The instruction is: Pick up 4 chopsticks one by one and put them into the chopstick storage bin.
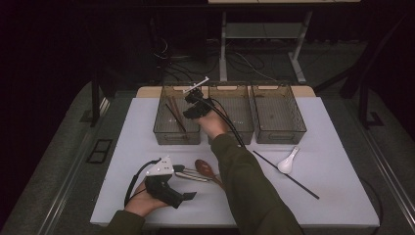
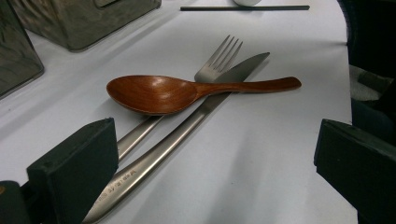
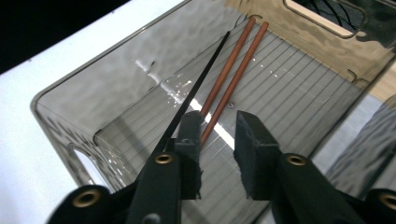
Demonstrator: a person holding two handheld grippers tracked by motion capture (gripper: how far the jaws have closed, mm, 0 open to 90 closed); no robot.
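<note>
My right gripper [image 1: 194, 108] hangs over the left grey bin [image 1: 161, 131], and its jaws [image 3: 219, 123] stand slightly open with nothing between them. On that bin's floor lie two brown chopsticks [image 3: 233, 70] and a black chopstick [image 3: 201, 79] that runs just past the left jaw. At the near left of the table, my left gripper [image 1: 185, 182] is wide open [image 2: 215, 140]. Just ahead of it a wooden spoon [image 2: 154, 93] rests across a steel fork [image 2: 219, 60] and a steel knife [image 2: 187, 126].
Two more grey bins, the middle one [image 1: 241, 133] and the right one [image 1: 279, 115], stand at the back. A white ceramic spoon [image 1: 288, 161] and a second black chopstick [image 1: 286, 175] lie on the white table [image 1: 333, 147] at the right.
</note>
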